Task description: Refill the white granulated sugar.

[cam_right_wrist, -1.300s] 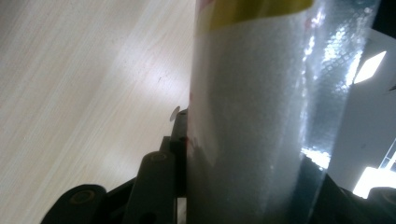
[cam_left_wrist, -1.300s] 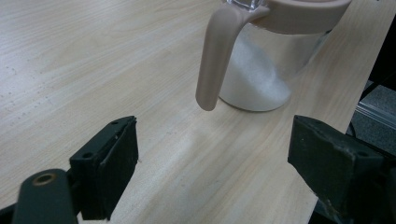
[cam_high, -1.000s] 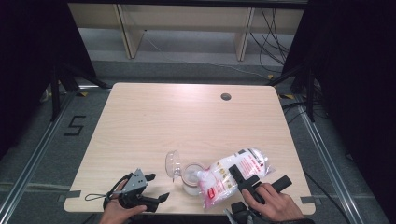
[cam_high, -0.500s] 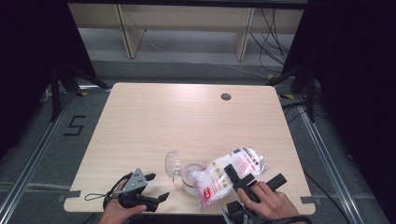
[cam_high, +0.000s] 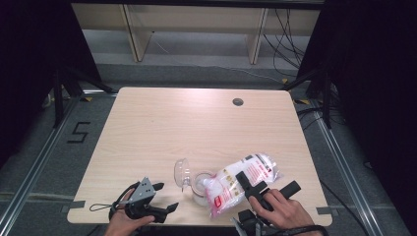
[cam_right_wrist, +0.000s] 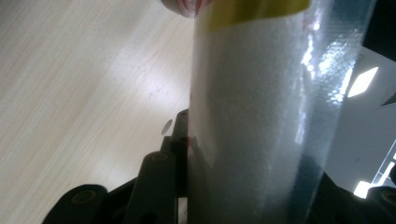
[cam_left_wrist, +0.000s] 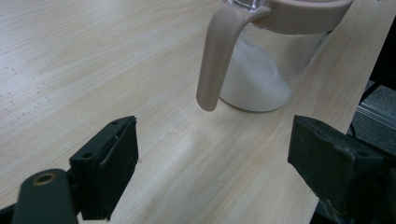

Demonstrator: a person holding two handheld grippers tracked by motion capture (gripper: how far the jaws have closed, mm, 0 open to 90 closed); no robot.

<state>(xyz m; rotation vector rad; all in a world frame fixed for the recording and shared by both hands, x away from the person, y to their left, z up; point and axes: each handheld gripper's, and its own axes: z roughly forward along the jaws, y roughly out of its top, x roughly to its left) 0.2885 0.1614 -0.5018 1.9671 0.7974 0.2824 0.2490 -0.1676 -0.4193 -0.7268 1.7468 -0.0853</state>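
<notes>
1. Step in hand, judged: pouring white granules from a plastic bag [cam_high: 241, 184] into a clear jar [cam_high: 200, 186] with a beige rim and handle. To do it well, the bag's lower end should stay right over the jar mouth, the tilt should be raised little by little so the flow stays thin, and the grip should stay firm on the bag's middle so the film does not slip.

2. Right hand-held gripper [cam_high: 252, 186], near right edge of the desk [cam_high: 162, 128]: jaws partly closed, clamped across the body of the bag; in the right gripper view the film and its white contents [cam_right_wrist: 261, 121] press against the black jaws. The right hand [cam_high: 278, 211] comes in from the near edge and holds the gripper angled toward the left and far side, the bag sloping down to the jar.

3. Left hand-held gripper [cam_high: 160, 199], near left of the desk: jaws wide apart, nothing between them, resting low near the desk top. The left hand [cam_high: 125, 219] lies at the near edge, the gripper pointing right toward the jar. Judged: it could steady the jar by its handle [cam_left_wrist: 212, 56] if the jar shifts.

4. Jar, near centre of the desk, just left of the bag: upright, a sloped heap of white granules [cam_left_wrist: 254, 77] inside, its hinged lid [cam_high: 182, 172] open on the left.

5. Far desk: bare wood, a small round cable hole [cam_high: 238, 102] at far right.
</notes>
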